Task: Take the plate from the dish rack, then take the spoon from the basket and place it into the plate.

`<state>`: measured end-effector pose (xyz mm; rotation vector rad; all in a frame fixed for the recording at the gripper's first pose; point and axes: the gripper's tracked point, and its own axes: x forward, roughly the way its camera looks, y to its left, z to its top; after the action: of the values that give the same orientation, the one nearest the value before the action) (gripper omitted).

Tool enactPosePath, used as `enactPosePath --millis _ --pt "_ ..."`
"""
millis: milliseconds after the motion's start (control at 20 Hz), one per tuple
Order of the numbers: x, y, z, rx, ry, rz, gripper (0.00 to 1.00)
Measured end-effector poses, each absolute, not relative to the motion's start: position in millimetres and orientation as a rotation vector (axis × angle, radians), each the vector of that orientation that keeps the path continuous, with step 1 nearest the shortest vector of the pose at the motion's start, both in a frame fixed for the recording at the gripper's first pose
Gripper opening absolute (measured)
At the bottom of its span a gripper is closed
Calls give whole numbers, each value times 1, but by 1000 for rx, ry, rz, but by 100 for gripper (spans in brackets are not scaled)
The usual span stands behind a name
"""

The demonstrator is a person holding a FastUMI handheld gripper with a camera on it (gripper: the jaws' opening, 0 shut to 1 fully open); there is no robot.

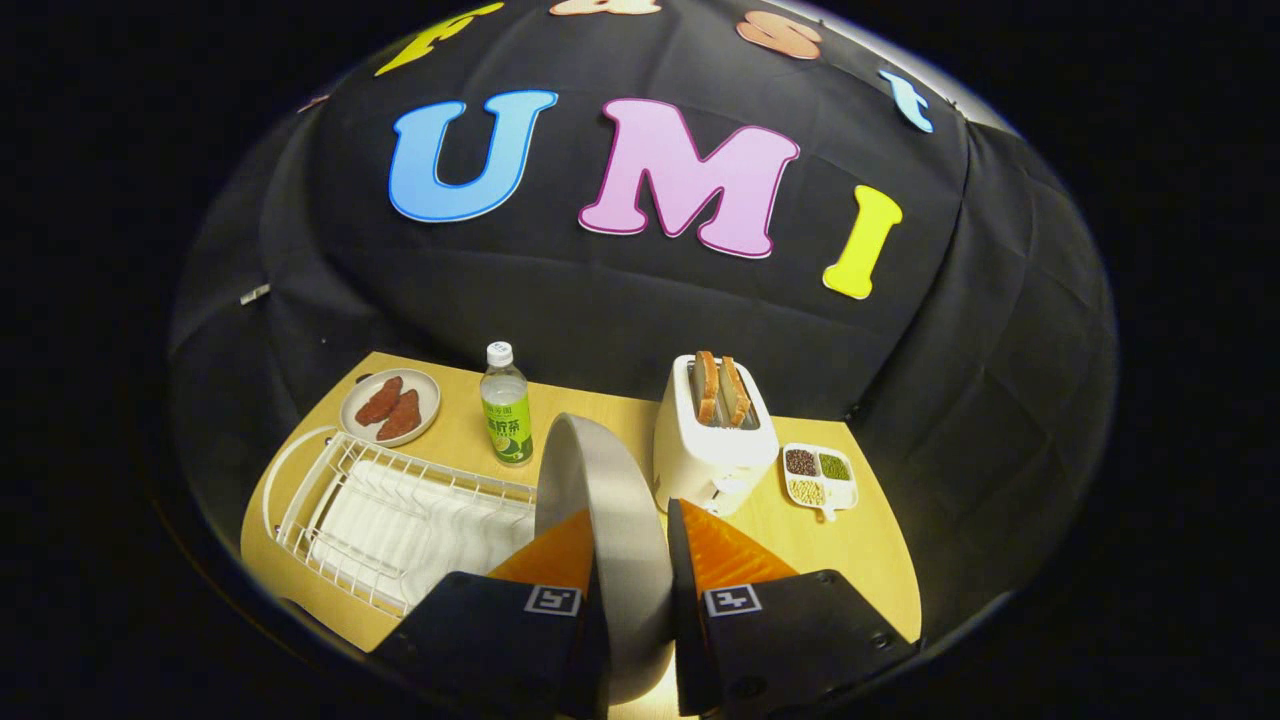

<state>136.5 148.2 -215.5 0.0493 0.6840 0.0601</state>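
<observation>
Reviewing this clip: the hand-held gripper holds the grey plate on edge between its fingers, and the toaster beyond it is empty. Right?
Not quite. The hand-held gripper does clamp the grey plate on edge, but the toaster holds two slices of toast, as the gripper view shows.

Plate (610, 520) between fingers (545, 560), rack (400, 510) leftward
</observation>
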Motion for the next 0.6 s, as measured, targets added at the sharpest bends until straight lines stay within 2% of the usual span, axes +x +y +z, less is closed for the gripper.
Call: enactPosePath --millis 200,600 --pt "87 127 -224 195 753 134 30" --pt "-21 95 -282 456 915 176 30"
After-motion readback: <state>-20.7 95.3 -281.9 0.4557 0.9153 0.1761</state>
